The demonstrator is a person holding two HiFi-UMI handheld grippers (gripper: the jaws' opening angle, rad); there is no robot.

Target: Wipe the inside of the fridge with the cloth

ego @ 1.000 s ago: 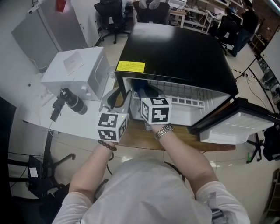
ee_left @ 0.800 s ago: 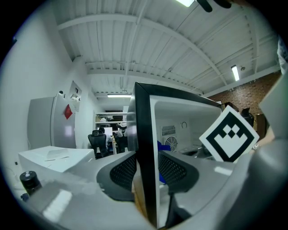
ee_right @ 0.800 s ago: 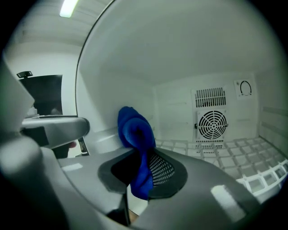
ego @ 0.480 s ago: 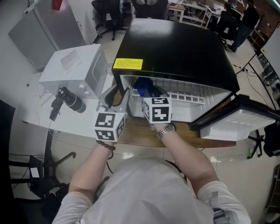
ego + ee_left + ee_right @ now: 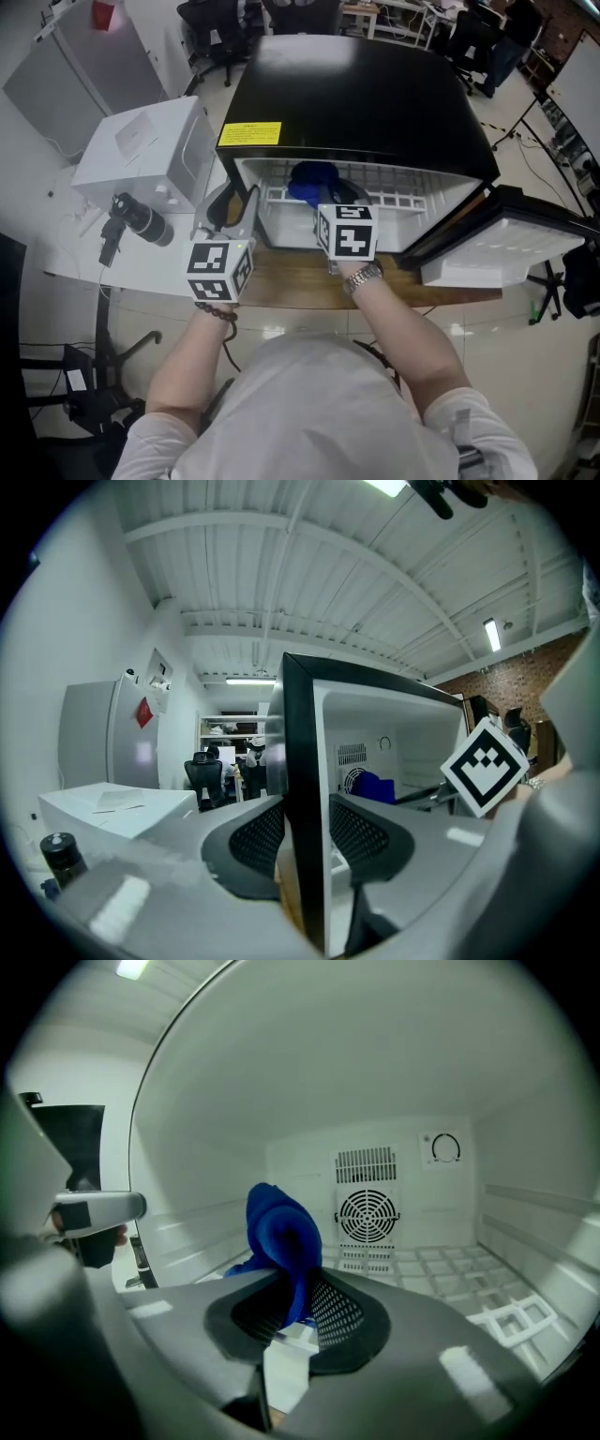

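A small black fridge (image 5: 366, 94) stands open on a wooden table. My right gripper (image 5: 321, 195) reaches into its white inside, shut on a bunched blue cloth (image 5: 312, 180). In the right gripper view the cloth (image 5: 281, 1232) stands up out of the jaws of the gripper (image 5: 298, 1312), in front of the back wall's round fan grille (image 5: 367, 1215) and to the left of it. My left gripper (image 5: 244, 204) stays at the front edge of the fridge's left wall (image 5: 302, 761). There the gripper (image 5: 305, 832) has a pad on each side of the black edge, shut on it.
The fridge door (image 5: 506, 248) hangs open to the right. A white box-shaped appliance (image 5: 141, 150) and a black bottle (image 5: 141, 217) sit on the white table to the left. A wire shelf (image 5: 450, 1274) covers the fridge floor. Office chairs stand behind.
My right gripper has pushed the blue cloth deeper into the fridge. The left gripper has kept its hold on the wall edge.
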